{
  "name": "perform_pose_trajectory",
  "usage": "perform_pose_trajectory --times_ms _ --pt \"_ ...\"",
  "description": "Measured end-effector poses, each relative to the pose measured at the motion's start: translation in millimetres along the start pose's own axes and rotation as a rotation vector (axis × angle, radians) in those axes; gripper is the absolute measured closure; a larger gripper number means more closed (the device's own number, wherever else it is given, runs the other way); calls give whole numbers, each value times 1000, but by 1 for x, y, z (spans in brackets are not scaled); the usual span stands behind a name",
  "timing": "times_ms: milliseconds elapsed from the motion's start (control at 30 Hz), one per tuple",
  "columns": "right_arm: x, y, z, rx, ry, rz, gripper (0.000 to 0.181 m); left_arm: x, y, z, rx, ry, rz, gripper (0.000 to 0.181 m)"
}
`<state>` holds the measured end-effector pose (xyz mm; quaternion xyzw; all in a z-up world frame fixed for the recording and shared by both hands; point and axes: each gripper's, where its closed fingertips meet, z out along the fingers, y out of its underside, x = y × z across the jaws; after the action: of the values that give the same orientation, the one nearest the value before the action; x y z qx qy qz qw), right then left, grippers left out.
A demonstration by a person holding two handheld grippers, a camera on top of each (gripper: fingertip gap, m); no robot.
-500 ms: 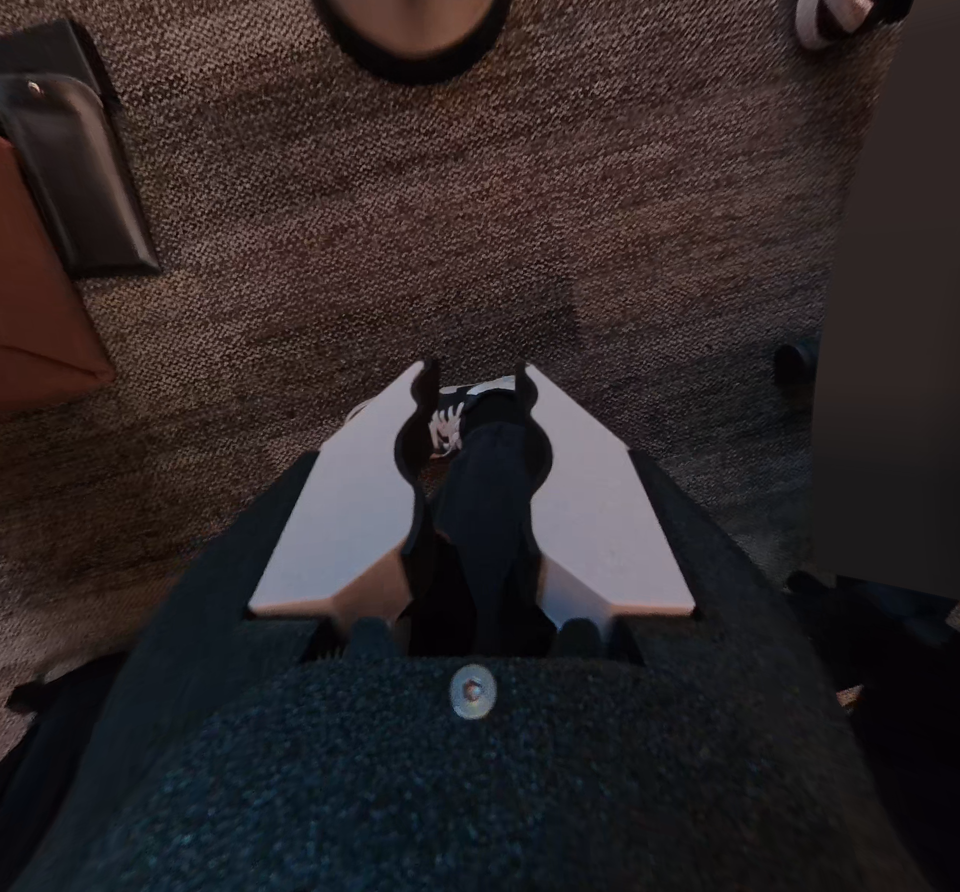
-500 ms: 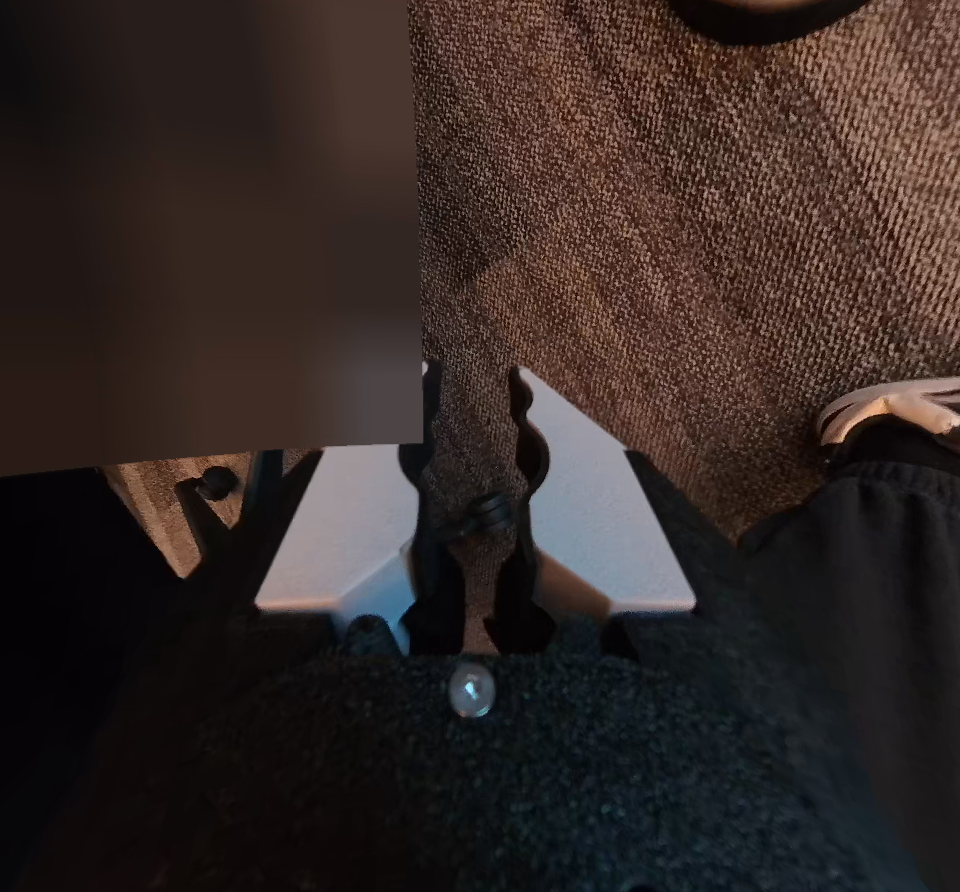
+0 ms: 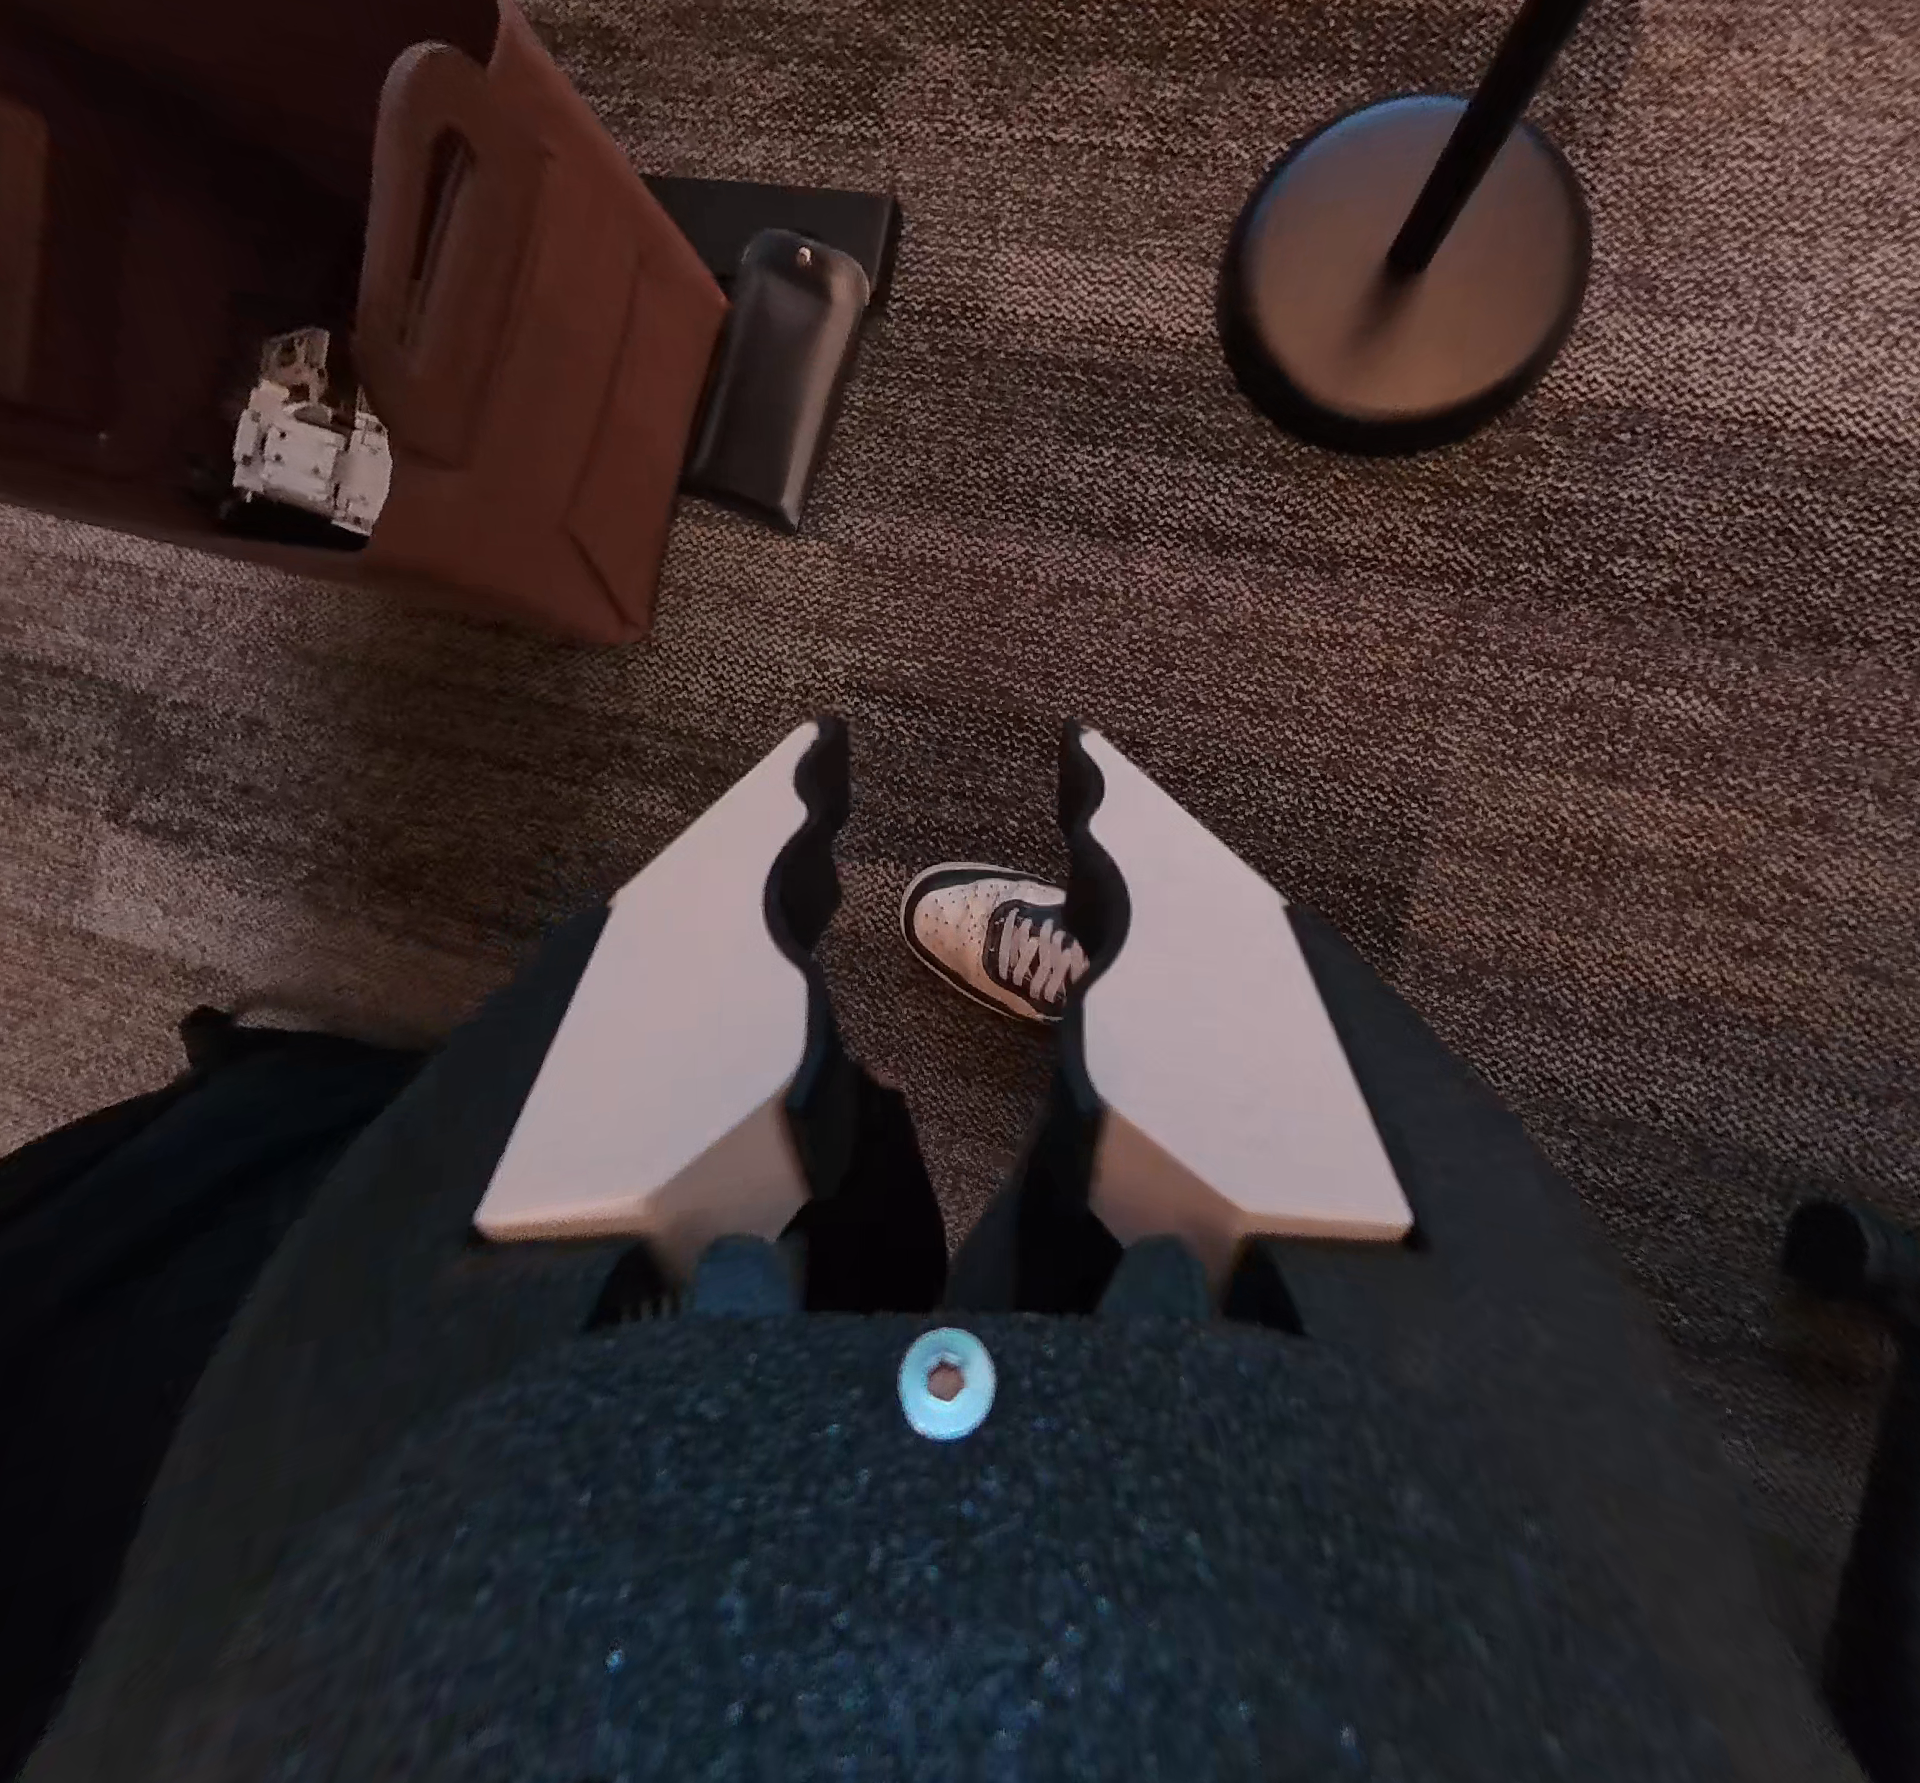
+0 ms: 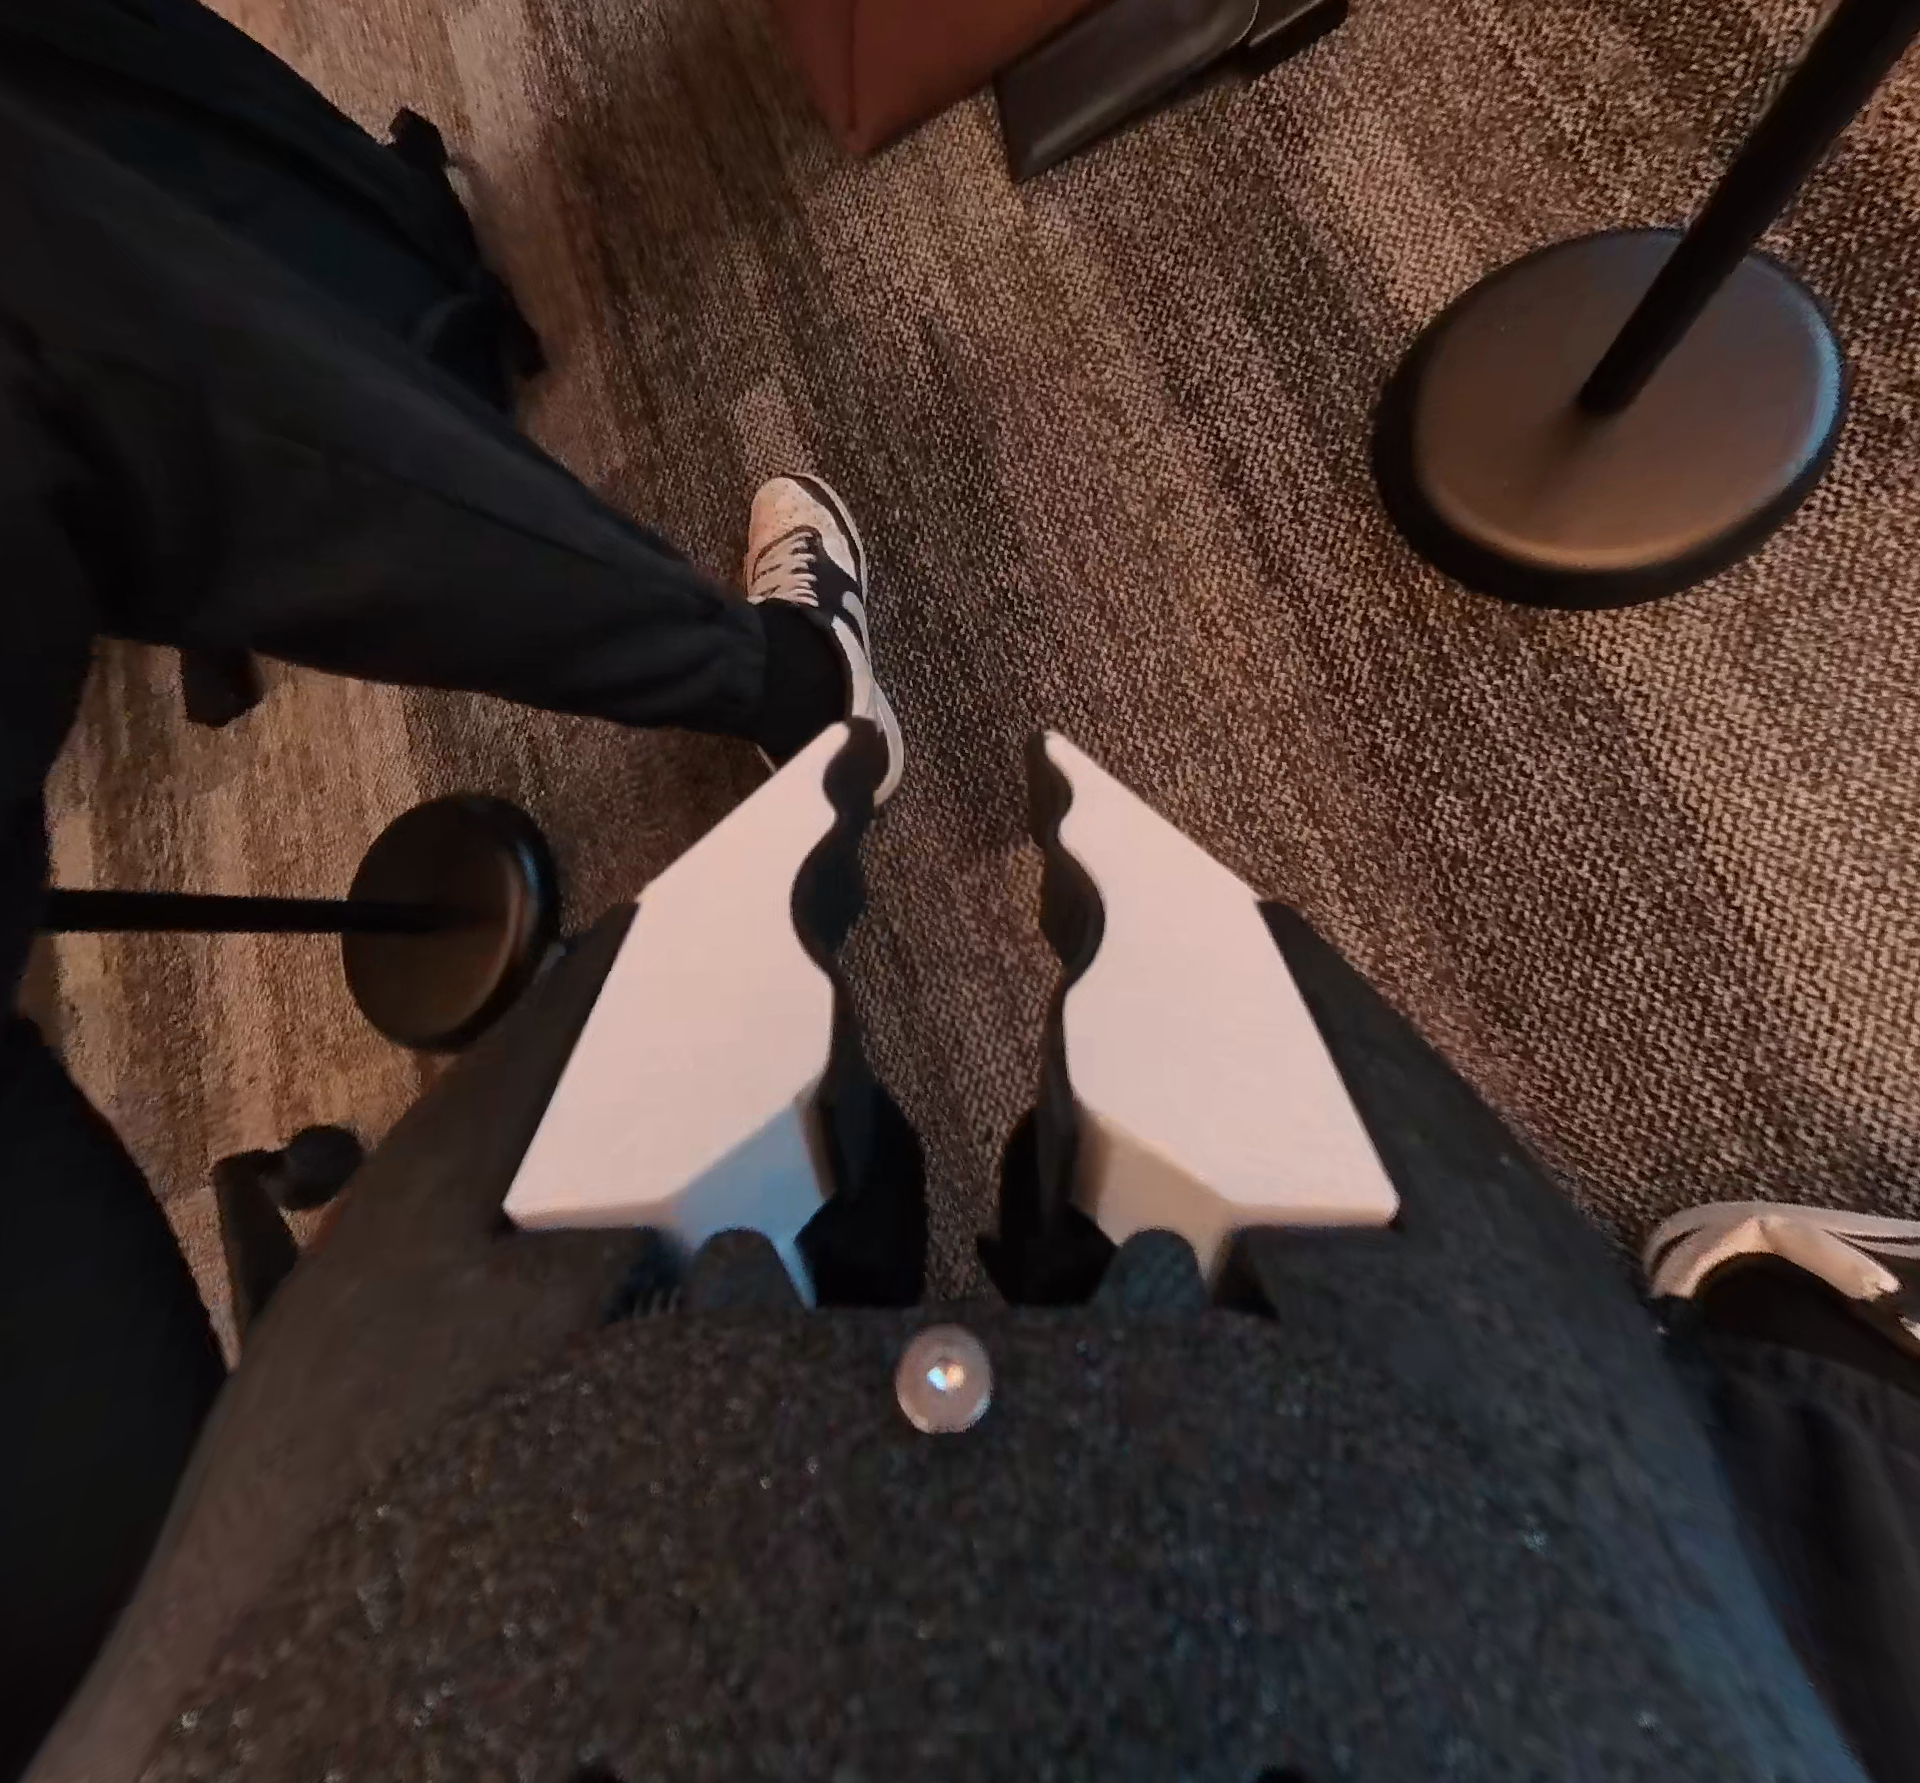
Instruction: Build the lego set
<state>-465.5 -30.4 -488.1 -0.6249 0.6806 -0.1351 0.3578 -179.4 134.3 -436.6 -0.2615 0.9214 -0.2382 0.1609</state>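
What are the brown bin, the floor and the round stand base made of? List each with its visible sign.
Brown bin: probably felt or stiff fabric; matte, soft rounded edges, cut-out handle.
Floor: carpet; speckled looped weave.
Round stand base: likely metal, matte dark finish; smooth disc with faint sheen. Could be coated plastic.

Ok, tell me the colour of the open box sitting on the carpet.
Reddish brown, inside and out. The box shows best in the left wrist view.
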Motion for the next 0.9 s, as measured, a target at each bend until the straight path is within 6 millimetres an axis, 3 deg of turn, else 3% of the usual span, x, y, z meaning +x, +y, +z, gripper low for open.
perform_pose_trajectory --times_ms 167,267,433,533,667,800,900 --pt "-4 -14 17 58 38 66 152 7 -1 -3 41 8 -13 143" --pt "12 -27 14 135 93 123 152 21 -9 -3 71 37 -1 143" --pt "42 -33 6 224 149 266 152 44 -22 0 100 42 75 144" --pt "49 -33 3 259 148 321 152 57 -29 0 118 52 97 143" --pt "55 -29 -6 249 185 271 152 78 -39 -1 130 72 95 143" --pt "71 -3 -27 238 259 211 153 121 -56 -5 120 156 139 145" --pt "91 26 -55 252 285 254 152 177 -78 -13 147 241 209 142"
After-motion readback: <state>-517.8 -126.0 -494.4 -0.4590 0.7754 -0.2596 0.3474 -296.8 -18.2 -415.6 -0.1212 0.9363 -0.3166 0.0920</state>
